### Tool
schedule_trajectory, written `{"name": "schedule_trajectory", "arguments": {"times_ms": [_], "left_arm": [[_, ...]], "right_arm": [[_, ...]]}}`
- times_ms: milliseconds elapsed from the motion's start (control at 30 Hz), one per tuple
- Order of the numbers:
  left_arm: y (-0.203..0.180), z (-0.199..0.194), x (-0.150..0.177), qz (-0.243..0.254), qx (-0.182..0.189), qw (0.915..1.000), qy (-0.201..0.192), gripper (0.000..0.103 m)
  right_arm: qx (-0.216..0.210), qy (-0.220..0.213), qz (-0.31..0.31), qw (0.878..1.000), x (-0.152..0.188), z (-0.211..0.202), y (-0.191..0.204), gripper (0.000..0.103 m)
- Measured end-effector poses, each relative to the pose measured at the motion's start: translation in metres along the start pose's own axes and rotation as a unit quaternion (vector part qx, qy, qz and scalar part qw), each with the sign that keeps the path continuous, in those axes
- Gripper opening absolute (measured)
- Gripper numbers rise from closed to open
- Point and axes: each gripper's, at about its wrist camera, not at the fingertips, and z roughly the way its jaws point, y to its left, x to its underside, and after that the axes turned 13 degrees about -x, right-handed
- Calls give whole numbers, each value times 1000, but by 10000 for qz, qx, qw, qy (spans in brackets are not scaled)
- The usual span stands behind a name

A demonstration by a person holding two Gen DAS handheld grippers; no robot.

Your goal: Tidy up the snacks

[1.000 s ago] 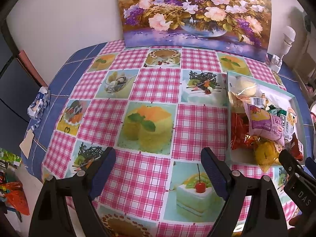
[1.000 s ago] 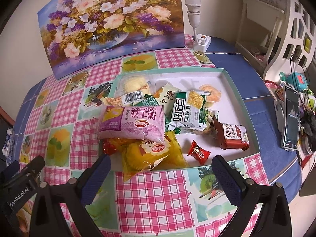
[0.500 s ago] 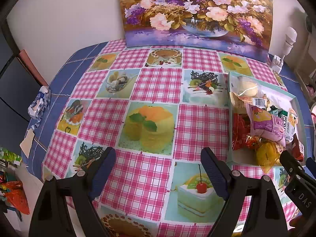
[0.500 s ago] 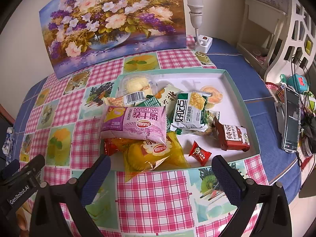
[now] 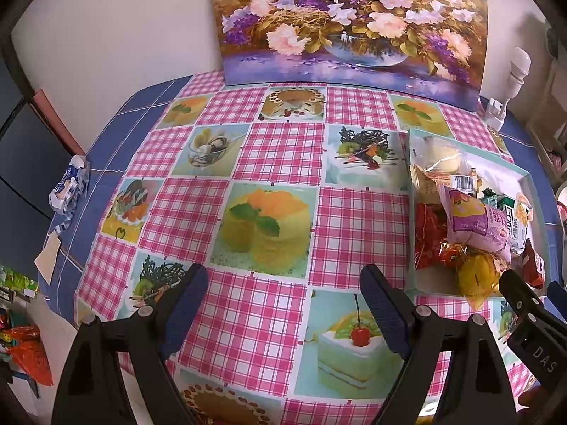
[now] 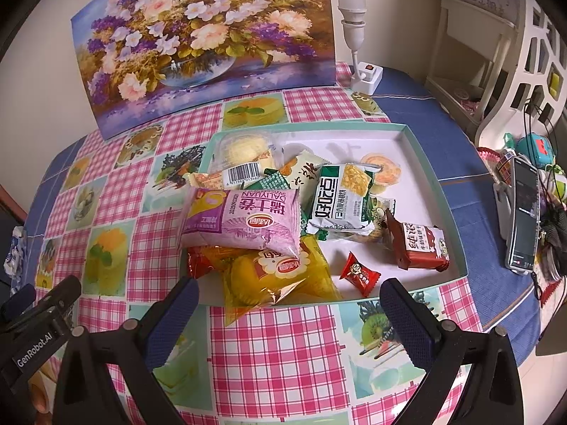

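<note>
Snacks lie heaped in a shallow teal-rimmed tray [image 6: 430,163] on the right part of the tabletop [image 5: 276,163], which is covered by a pink-checked cloth with dessert pictures. At the far left edge of the tabletop, well apart from the tray, a small blue-and-white wrapper [image 5: 69,186] lies on the blue border. The left gripper [image 5: 280,304] hangs over bare cloth with its jaws spread wide and nothing between them.

In the tray, the left side is the crowded one: a clear pack with a pale cake [image 6: 241,150] sits at the far corner, a purple bag [image 6: 244,221] lies across the middle, and under its near edge are a red-orange pack [image 6: 203,264] and a yellow bag [image 6: 276,276] whose corner overhangs the tray's near rim. To the right of these a white-and-green cracker pack [image 6: 342,202] rests tilted on other wrappers, a small red candy [image 6: 359,275] lies alone on the white floor, and a dark red biscuit pack [image 6: 420,246] sits near the right wall.

The right gripper [image 6: 288,304] hovers just before the tray's near rim, jaws spread, gripping nothing. Beyond the tray's right side a phone [image 6: 524,212] stands propped. A flower painting [image 6: 205,42] leans against the wall behind.
</note>
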Motion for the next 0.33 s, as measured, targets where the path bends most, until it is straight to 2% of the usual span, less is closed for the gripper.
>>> {"name": "schedule_trajectory", "arguments": {"times_ms": [333], "left_arm": [[2,-4,0,18,122,9998,-167,88]], "right_arm": [[1,3,4,10000,0,0,0,103]]}}
